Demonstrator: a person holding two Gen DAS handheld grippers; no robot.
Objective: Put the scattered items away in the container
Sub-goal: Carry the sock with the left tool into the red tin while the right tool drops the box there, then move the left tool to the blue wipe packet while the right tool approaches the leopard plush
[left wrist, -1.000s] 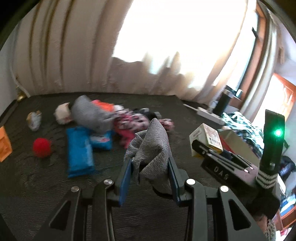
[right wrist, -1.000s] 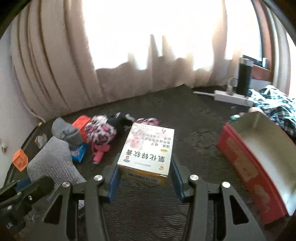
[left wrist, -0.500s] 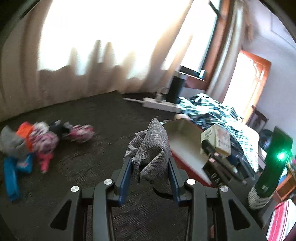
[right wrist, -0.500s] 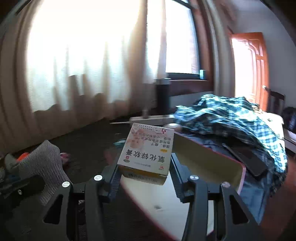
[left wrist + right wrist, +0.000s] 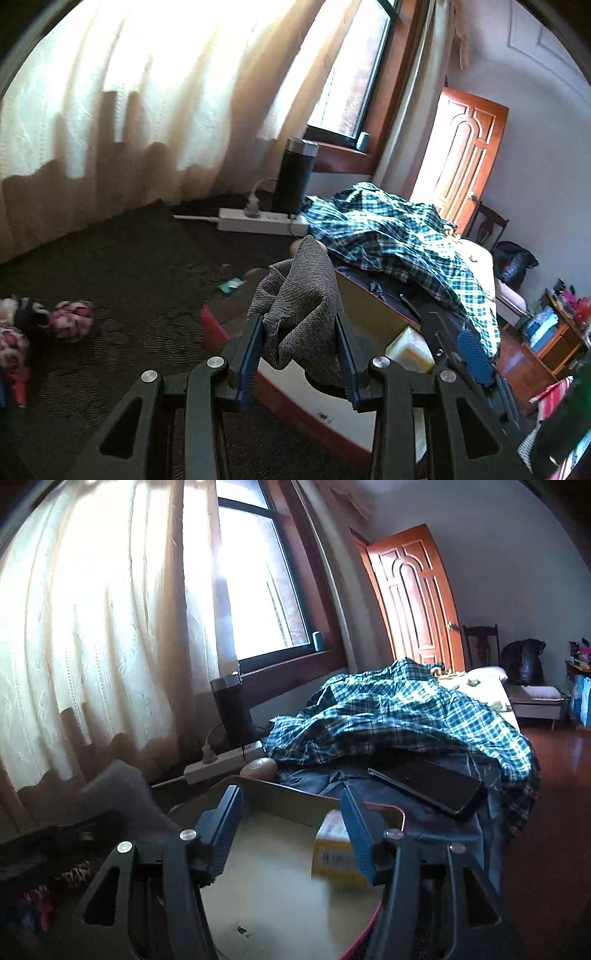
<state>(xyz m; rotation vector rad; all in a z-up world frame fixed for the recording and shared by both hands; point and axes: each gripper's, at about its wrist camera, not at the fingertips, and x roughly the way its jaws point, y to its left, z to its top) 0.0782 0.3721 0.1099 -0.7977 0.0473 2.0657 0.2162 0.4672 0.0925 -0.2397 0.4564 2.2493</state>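
Left claw [image 5: 300, 350] is clamping a grey knitted cloth [image 5: 301, 306] above the red-walled, cream-lined container [image 5: 295, 410]. Right claw [image 5: 291, 830] is hanging spread wide and empty over it, with the small yellow-and-white cardboard box [image 5: 334, 853] lying inside, just behind its right finger.

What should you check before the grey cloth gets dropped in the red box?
1. Left gripper grips the grey cloth: ok, shut on it.
2. Cloth is over the red box: ok, the pale floor of the box shows right below it.
3. Right gripper holds nothing: ok, open, and the small yellow box sits inside the container.
4. Room left in the container: ok, most of the floor is bare.
5. Right gripper out of the way: cannot tell, it hangs over the same box, close beside the cloth.
6. More to fetch: not ok, pink bundles lie on the dark surface.
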